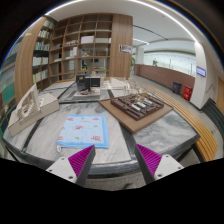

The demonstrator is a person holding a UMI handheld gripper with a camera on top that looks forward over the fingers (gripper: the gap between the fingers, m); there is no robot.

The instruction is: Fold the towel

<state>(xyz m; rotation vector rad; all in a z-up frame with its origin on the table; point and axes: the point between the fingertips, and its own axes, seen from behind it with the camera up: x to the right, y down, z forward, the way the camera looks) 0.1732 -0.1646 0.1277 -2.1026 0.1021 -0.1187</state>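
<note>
A light blue towel [84, 130] with red and orange printed patterns lies flat on a grey marbled table [50, 142], beyond my fingers and a little to the left. My gripper [112, 160] is open and empty, held above the table's near edge. Its two fingers, the left [74, 160] and the right [151, 158], bear purple pads and stand wide apart with nothing between them.
A wooden board with an architectural model [138, 104] lies to the right of the towel. A white model [30, 104] stands at the left, dark boxes [86, 84] further back. Bookshelves [80, 45] line the far wall. A long counter [175, 80] runs along the right.
</note>
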